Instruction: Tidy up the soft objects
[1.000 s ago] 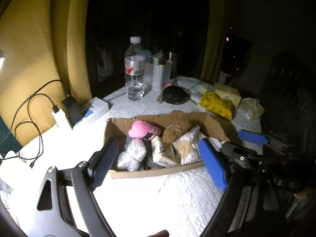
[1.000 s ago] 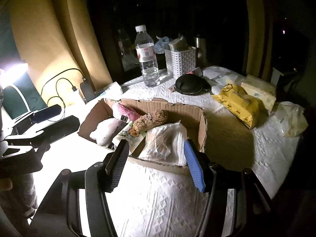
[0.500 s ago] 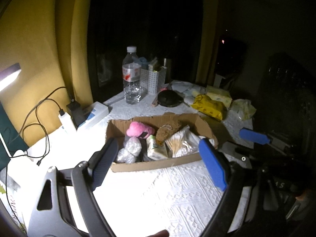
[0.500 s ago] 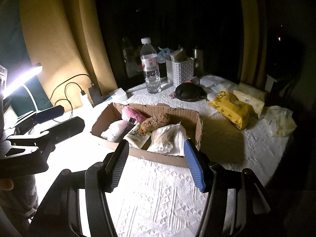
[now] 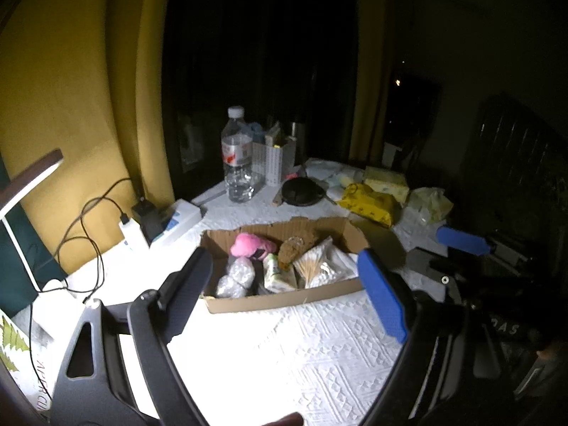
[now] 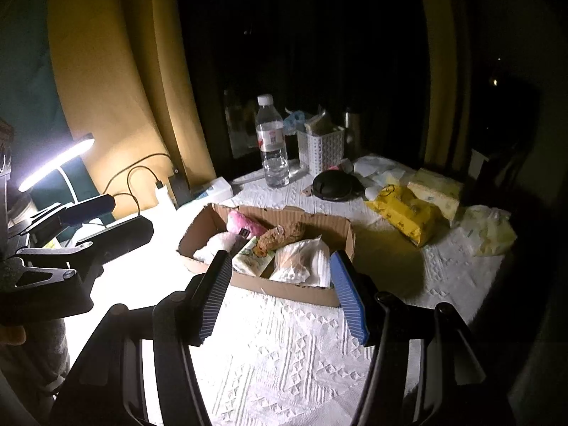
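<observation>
I've got both tools hovering short of the cardboard box (image 5: 284, 301), nothing in either one. Left gripper (image 5: 280, 284) has its fingers spread wide and empty; right gripper (image 6: 280, 294) the same, fingers apart with only tablecloth between them. The soft things sit packed in the box on the table (image 6: 284, 355): pink plush (image 5: 250, 245) at the back left, a brown fuzzy piece (image 6: 280, 238) leaning across the middle, a wrapped white bundle (image 5: 238, 277) in front, a tissue pack (image 6: 252, 259) and a crinkly clear bag (image 6: 301, 261) on the right. I reckon they're grouped there to keep them together. A yellow pouch (image 6: 401, 213) lies outside, well apart, beyond the box, and may be next.
</observation>
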Demonstrator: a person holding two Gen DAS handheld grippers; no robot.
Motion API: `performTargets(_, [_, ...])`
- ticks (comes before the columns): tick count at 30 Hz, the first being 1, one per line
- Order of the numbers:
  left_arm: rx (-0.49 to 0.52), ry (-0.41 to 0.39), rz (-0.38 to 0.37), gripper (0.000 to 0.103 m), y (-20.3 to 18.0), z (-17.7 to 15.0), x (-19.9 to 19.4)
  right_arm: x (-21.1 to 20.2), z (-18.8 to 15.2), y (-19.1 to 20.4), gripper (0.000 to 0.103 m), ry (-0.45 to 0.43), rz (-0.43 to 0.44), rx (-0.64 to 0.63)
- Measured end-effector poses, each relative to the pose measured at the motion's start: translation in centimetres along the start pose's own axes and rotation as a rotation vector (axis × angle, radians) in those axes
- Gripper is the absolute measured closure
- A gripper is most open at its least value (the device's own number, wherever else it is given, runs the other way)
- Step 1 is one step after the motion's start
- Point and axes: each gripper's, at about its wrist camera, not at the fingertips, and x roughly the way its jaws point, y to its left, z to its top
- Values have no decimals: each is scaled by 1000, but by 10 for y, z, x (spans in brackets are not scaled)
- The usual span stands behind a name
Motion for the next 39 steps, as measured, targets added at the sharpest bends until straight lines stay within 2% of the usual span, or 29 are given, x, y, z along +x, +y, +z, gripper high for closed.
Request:
performTargets(11, [18, -18, 20, 17, -3, 20, -20, -22, 16, 1, 42, -34, -13, -4])
performTargets(17, [52, -6, 41, 17, -9, 32, -29, -25, 24, 1, 38, -4, -24, -5])
performTargets(25, [40, -40, 57, 17, -10, 49, -43, -40, 37, -4, 38, -33, -57, -6])
performTargets(31, [40, -71, 87, 17, -12, 52, -54, -48, 40, -4, 37, -53, -61, -8])
performTargets(39, [25, -86, 88, 17, -11, 51, -62, -49, 41, -4, 37, -55, -49, -10])
